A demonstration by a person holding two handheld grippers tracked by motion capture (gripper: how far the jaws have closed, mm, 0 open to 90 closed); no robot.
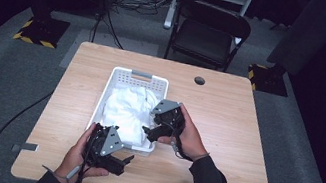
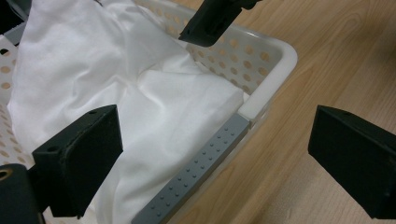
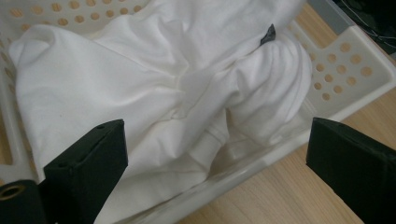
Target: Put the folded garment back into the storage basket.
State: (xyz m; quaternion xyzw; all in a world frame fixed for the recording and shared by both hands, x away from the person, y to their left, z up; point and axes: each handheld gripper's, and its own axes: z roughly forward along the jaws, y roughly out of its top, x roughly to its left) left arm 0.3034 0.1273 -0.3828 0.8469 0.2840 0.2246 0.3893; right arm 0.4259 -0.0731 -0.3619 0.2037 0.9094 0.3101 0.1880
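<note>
A white perforated basket point(image 1: 103, 96) stands mid-table and holds a crumpled white cloth point(image 1: 127, 108). My left gripper point(image 1: 124, 161) is open at the basket's near right corner, just above the tabletop. In the left gripper view its jaws straddle the basket rim point(image 2: 273, 77) and a grey handle strip point(image 2: 201, 172), with the cloth point(image 2: 140, 93) to the left. My right gripper point(image 1: 150, 130) hovers open over the basket's right side. In the right gripper view the cloth point(image 3: 154, 93), with a small black tag point(image 3: 268, 35), lies between the wide jaws, inside the basket wall point(image 3: 345, 60).
The wooden table point(image 1: 224, 133) has a round cable hole point(image 1: 199, 80) at the back. A black folding chair point(image 1: 209, 33) stands behind it. Cables run over the grey floor on the left. A jaw of the right gripper point(image 2: 210, 23) hangs at the top of the left gripper view.
</note>
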